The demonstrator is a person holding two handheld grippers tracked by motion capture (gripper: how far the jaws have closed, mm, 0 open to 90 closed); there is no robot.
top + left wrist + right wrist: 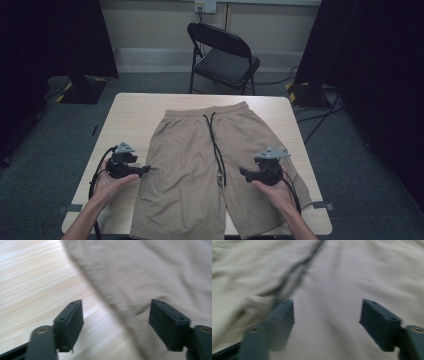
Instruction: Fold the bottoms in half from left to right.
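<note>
Tan shorts point(200, 165) lie flat on the wooden table point(130, 112).

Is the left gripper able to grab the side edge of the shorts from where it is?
Probably yes. The left gripper has its jaws open right at the side edge of the shorts, and only bare table lies beside that edge, with nothing in the way.

Tan shorts point(200, 165) with a black drawstring point(216, 145) lie between black fingers point(70, 322) on a pale wood-grain surface point(130, 115); beyond them, a black chair point(222, 52).
</note>
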